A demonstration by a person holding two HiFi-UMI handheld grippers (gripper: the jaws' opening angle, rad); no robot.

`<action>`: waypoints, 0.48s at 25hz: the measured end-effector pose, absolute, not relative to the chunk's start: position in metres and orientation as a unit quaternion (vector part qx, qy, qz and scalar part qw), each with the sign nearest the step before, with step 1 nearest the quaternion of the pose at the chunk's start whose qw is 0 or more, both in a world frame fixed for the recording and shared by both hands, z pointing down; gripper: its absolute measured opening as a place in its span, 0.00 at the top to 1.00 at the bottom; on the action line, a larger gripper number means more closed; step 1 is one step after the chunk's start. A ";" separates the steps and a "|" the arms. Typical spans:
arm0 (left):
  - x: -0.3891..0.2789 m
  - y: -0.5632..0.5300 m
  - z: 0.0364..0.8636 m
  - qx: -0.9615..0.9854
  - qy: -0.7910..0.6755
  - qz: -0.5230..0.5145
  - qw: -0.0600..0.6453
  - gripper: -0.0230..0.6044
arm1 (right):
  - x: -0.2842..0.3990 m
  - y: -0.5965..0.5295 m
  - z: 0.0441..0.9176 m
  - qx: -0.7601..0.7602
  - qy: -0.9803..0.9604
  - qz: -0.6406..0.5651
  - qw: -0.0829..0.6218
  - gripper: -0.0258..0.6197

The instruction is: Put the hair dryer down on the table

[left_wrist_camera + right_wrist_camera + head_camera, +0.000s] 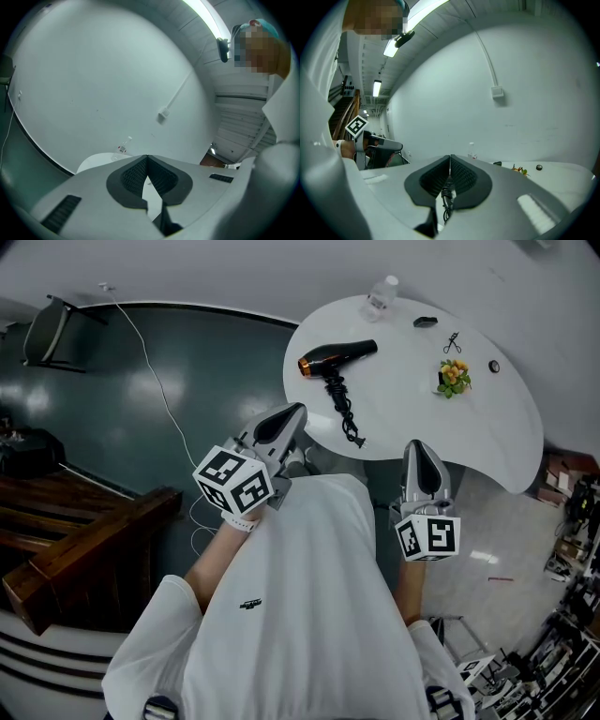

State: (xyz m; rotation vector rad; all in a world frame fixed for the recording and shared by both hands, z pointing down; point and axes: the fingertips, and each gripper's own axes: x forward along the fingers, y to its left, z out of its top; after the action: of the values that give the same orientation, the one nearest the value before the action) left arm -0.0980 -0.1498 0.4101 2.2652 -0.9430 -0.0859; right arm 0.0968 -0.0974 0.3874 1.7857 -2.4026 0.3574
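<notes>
The hair dryer [337, 356] is laid on the white counter [412, 427], upper centre of the head view. The left hand-held gripper [292, 413] and right hand-held gripper [419, 448] are closed on nothing. The shirt logo [249, 604] and the bottle [380, 294] label cannot be read.

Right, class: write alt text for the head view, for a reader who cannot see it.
A black hair dryer lies on a white table, its cord curled beside it. The left tool and right tool hover by its near edge, holding nothing.
</notes>
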 end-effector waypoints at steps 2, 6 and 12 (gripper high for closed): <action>-0.099 -0.150 0.410 0.869 -0.362 -0.034 0.337 0.96 | 0.096 -0.098 0.387 0.591 -0.795 0.119 0.063 0.94; -0.099 -0.149 0.409 0.868 -0.363 -0.036 0.337 0.96 | 0.097 -0.097 0.388 0.591 -0.795 0.119 0.064 0.94; -0.101 -0.149 0.411 0.867 -0.365 -0.037 0.338 0.96 | 0.097 -0.099 0.389 0.590 -0.796 0.120 0.067 0.94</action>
State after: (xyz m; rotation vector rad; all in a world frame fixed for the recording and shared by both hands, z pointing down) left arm -0.1015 -0.1491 0.4107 2.2588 -0.9510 -0.0957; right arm 0.0967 -0.0988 0.3895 1.7780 -2.3983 0.3617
